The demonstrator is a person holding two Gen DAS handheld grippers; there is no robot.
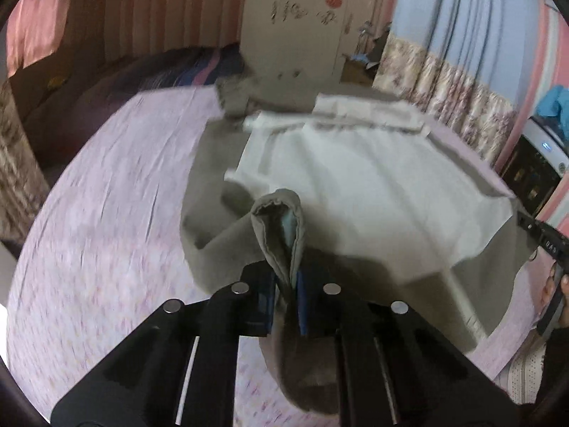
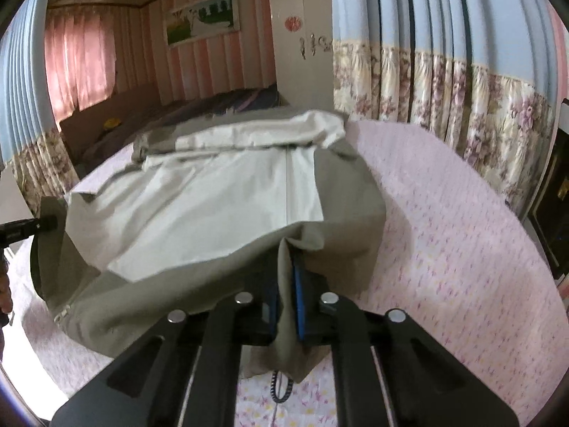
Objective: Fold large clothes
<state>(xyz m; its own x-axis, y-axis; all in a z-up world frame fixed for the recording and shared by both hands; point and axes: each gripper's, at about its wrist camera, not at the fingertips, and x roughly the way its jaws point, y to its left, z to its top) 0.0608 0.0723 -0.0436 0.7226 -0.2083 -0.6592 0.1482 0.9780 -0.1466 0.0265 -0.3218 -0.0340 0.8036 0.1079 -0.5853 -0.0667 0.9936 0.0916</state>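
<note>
A large grey-olive jacket (image 1: 227, 242) with a white lining (image 1: 373, 185) lies spread on the pink bed sheet (image 1: 106, 213), lining side up. My left gripper (image 1: 286, 277) is shut on a bunched fold of its near-left hem, lifted off the sheet. My right gripper (image 2: 286, 277) is shut on the near-right hem of the jacket (image 2: 341, 192), whose white lining (image 2: 213, 206) faces up. The right gripper also shows at the right edge of the left wrist view (image 1: 540, 235). The left gripper shows at the left edge of the right wrist view (image 2: 32, 227).
The pink sheet (image 2: 444, 231) covers a wide bed. A dark blanket (image 1: 142, 78) lies at the far end. Floral curtains (image 2: 462, 106) hang to the right. A white wardrobe (image 1: 306, 28) stands behind. A dark cabinet (image 1: 530, 174) stands at far right.
</note>
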